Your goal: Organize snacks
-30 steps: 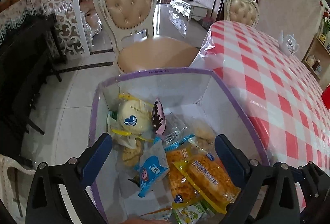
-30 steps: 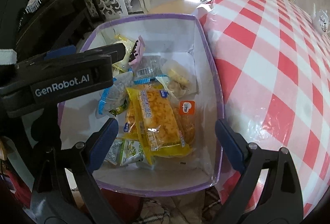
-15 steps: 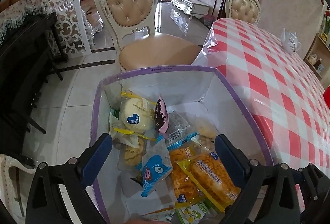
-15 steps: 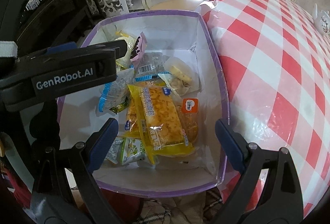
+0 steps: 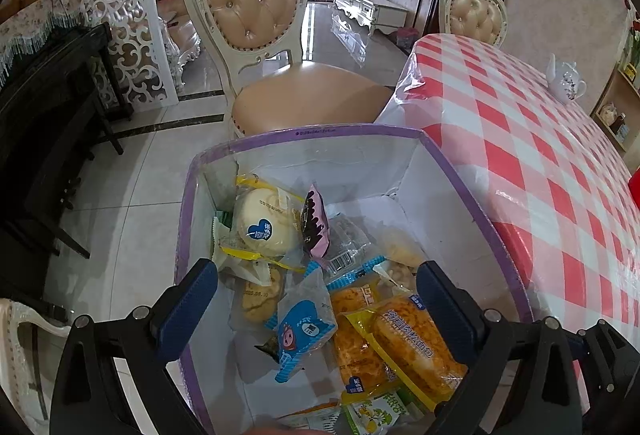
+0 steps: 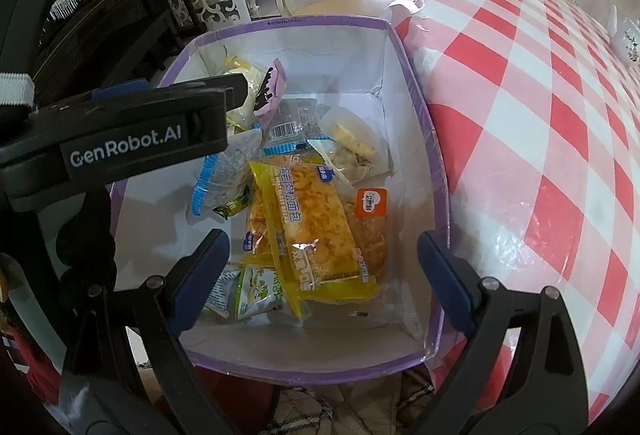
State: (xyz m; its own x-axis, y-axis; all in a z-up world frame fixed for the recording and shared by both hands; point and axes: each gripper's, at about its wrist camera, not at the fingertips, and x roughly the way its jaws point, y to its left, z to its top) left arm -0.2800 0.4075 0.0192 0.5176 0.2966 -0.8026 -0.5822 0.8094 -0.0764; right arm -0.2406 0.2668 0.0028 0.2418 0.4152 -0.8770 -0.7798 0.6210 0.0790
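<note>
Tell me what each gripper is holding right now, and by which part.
Nothing is held. The left gripper and right gripper both hover with jaws wide open above the snack box.

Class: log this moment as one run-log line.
left tool: open, empty | right tool: open, empty | both over box | snacks inside

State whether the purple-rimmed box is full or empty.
Partly full: wrapped snacks cover much of the purple-rimmed box's floor, with bare white patches showing.

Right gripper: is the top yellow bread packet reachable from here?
Probably yes. The right gripper is open above the box, and the yellow bread packet lies uncovered on top.
</note>
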